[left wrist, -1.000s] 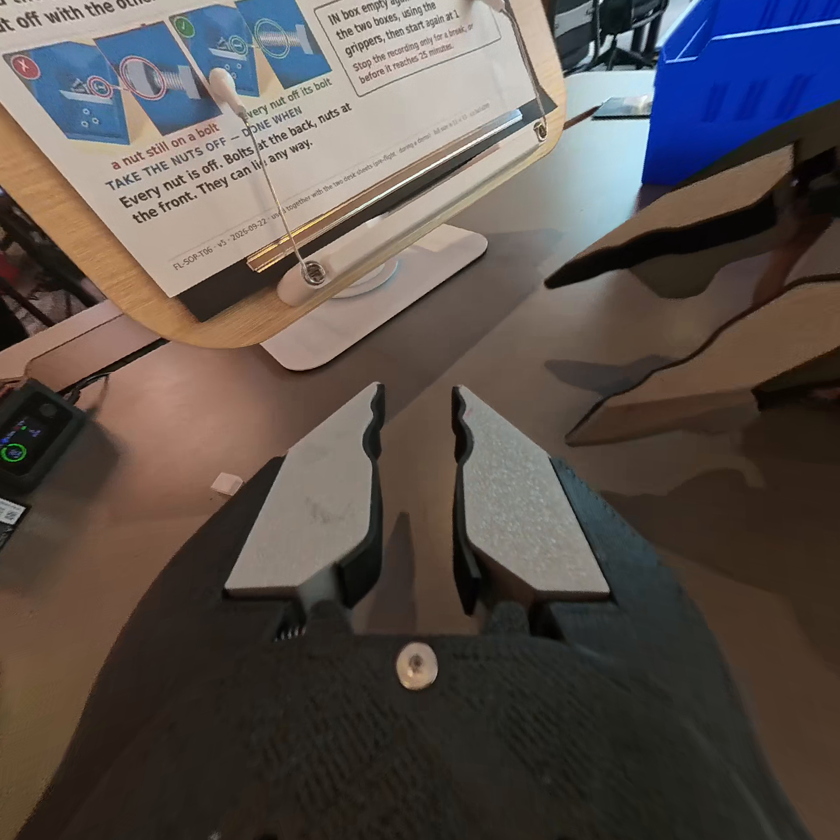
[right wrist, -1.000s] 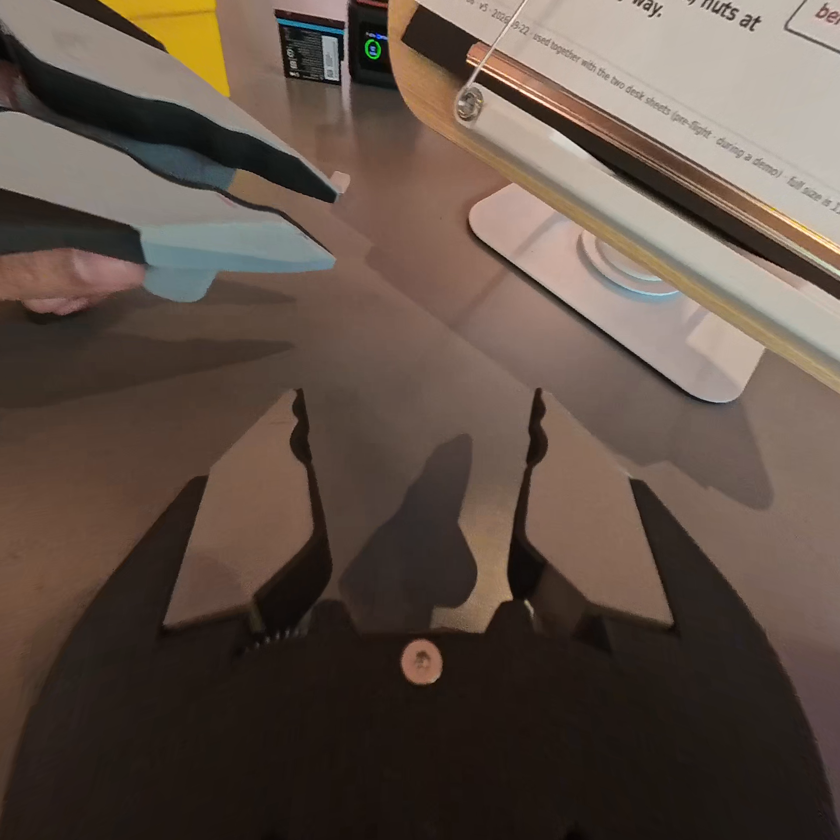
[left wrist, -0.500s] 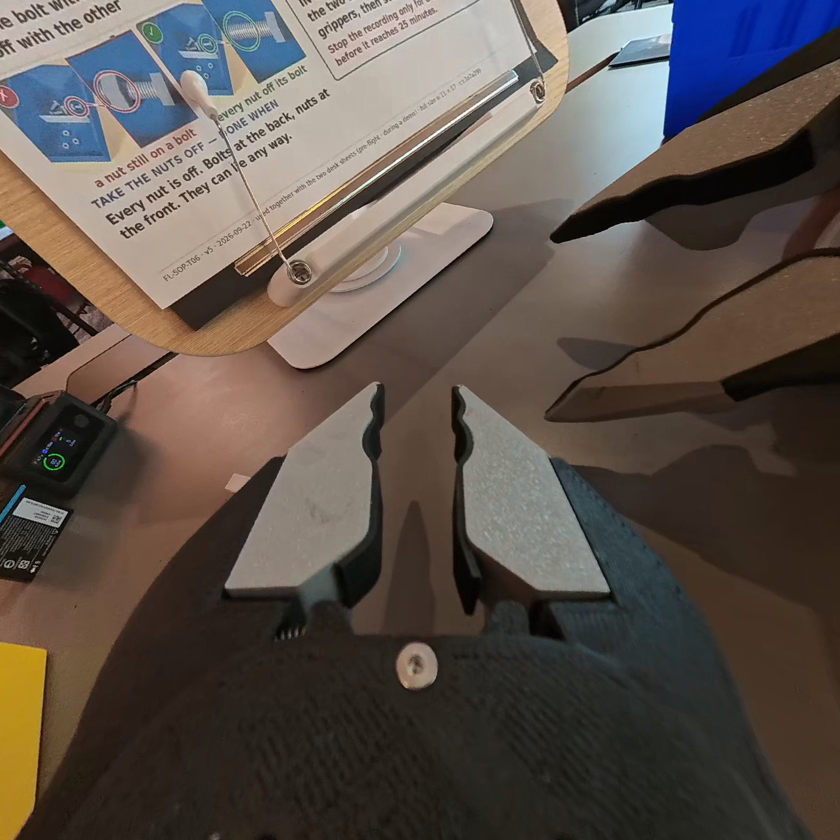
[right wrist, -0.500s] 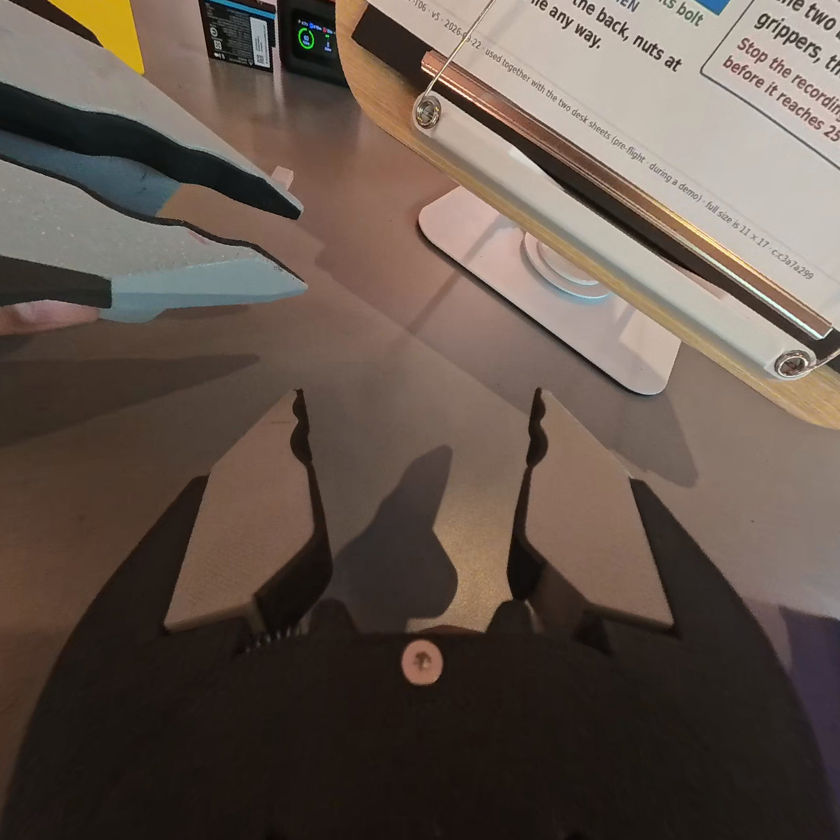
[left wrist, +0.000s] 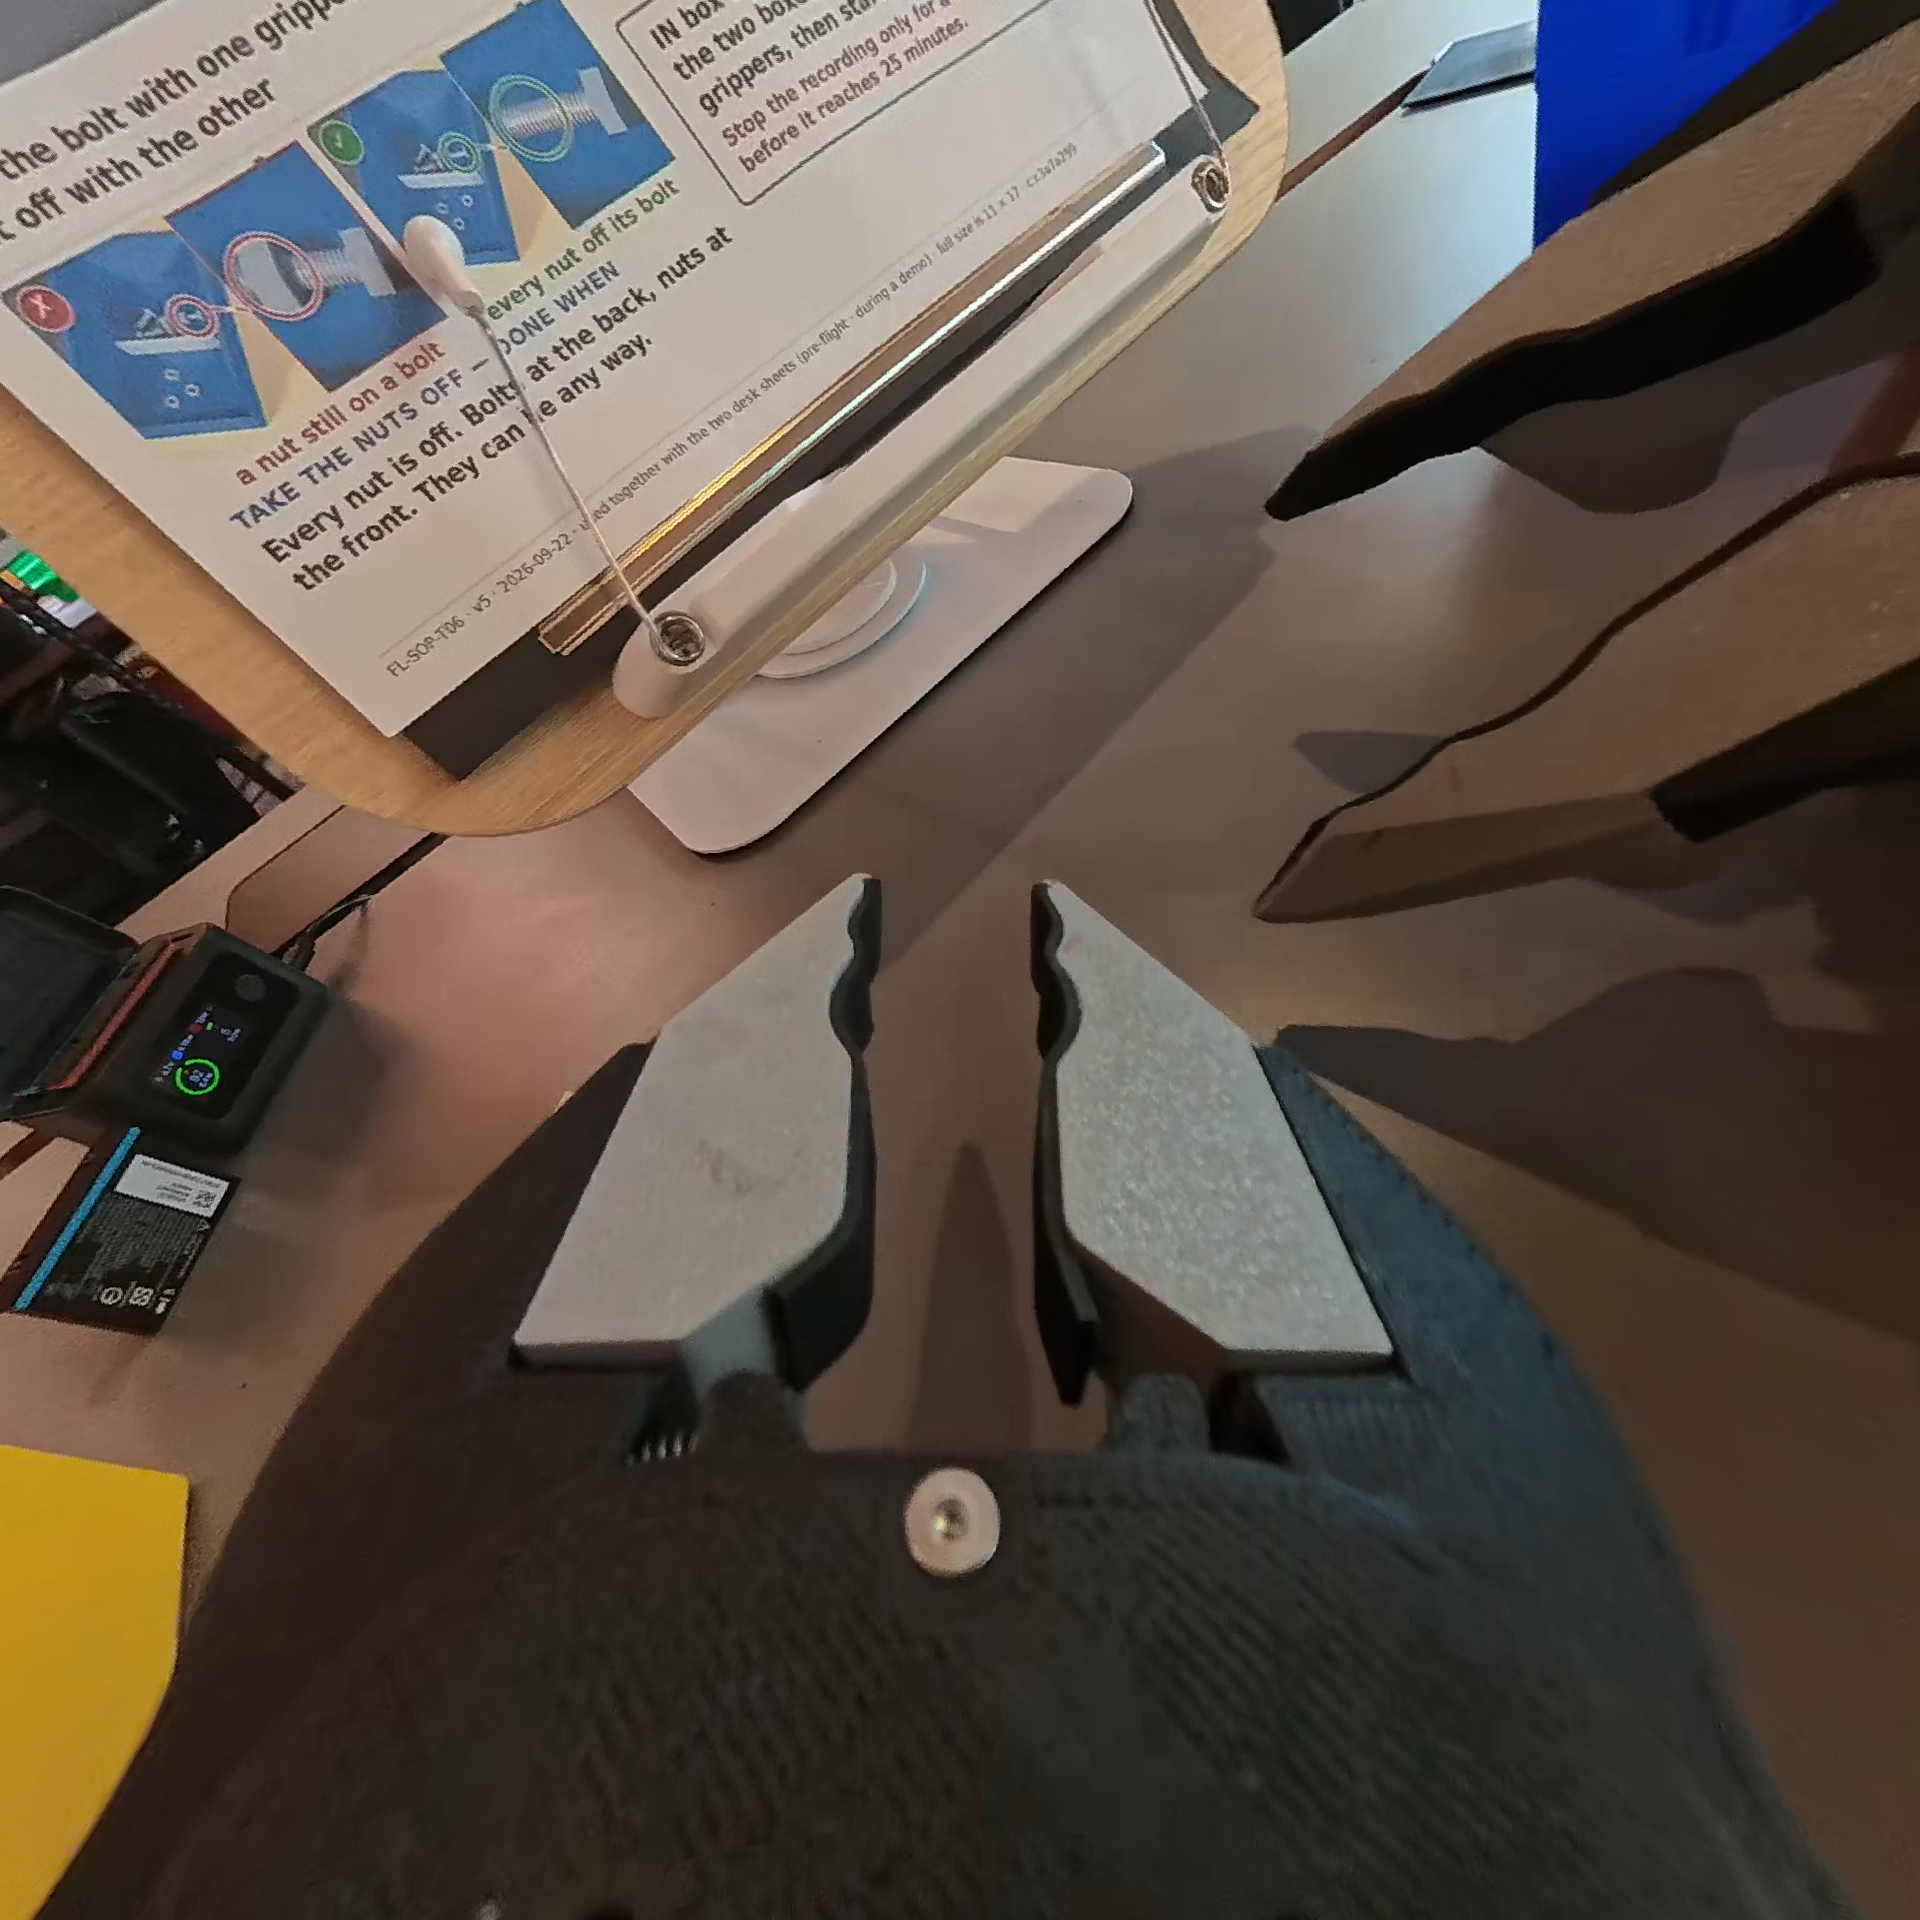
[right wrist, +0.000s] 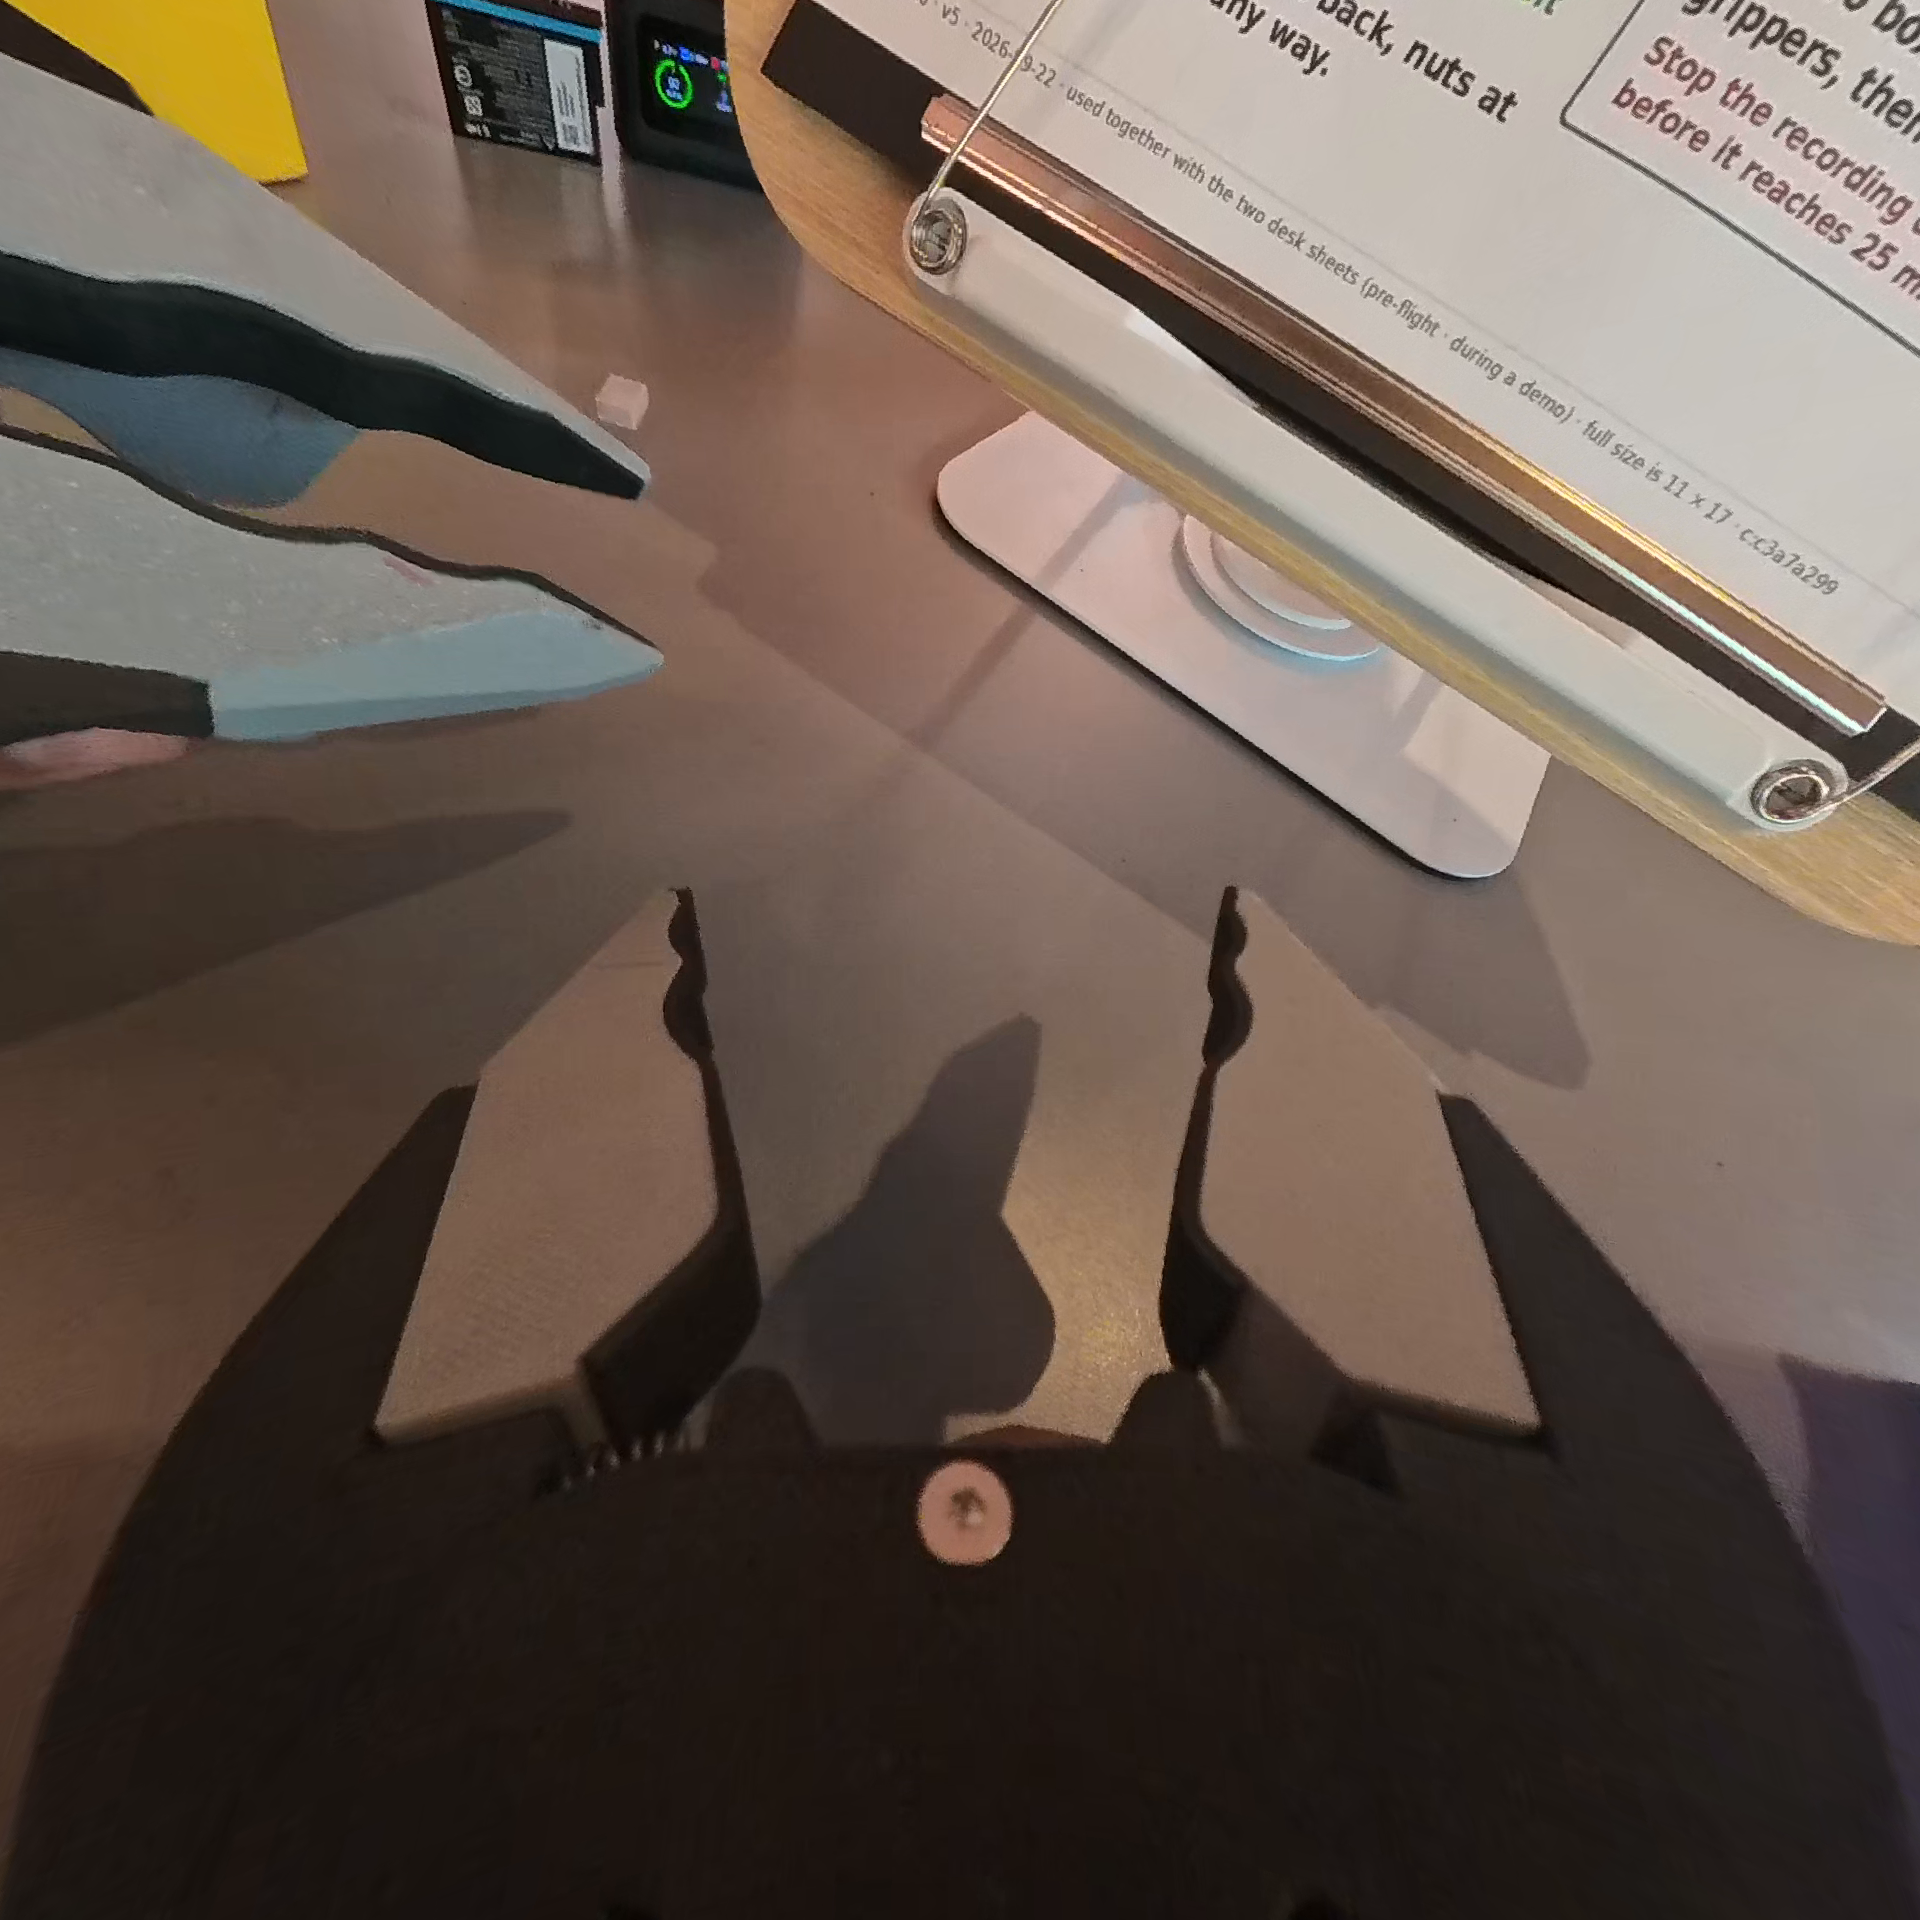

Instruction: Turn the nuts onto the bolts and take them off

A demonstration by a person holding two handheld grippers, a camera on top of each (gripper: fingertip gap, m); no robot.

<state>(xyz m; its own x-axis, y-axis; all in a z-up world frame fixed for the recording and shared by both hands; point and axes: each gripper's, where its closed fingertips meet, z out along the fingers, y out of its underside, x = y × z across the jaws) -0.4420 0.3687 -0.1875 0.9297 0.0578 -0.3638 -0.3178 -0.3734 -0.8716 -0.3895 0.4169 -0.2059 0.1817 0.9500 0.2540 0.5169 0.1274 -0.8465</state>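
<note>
No nuts or bolts in either view, so their place cannot be told. Only bare brown bench (left wrist: 1195, 727) between and ahead of both tools.

Left hand-held gripper (left wrist: 954, 894) low over the bench, released: a narrow gap between the grey fingers (left wrist: 727, 1143), nothing in it. Same tool at the left edge of the right wrist view (right wrist: 649, 566), tips apart and empty, a bit of a person's hand (right wrist: 62, 753) under its near finger.

Right hand-held gripper (right wrist: 956, 899) also released, spread wider, nothing held, only its shadow on the bench between the fingers. In the left wrist view, seen at the right edge (left wrist: 1262, 707), tips well apart, pointing left across the bench.

Ahead of both, a wooden board stand (left wrist: 312, 748) on a white base (left wrist: 935, 623), tilted back, carrying a printed instruction sheet (left wrist: 520, 312) held by a metal ledge and thin wire clips. Near its base, a small white scrap (right wrist: 623, 400) on the bench, just beyond the left tool's far fingertip.

Far left in the left wrist view: a small black device with a lit screen (left wrist: 203, 1049), a black labelled box (left wrist: 125, 1236) lying beside it, and a yellow sheet (left wrist: 73, 1662) at the near-left edge. Top right, a blue bin (left wrist: 1621, 94).
</note>
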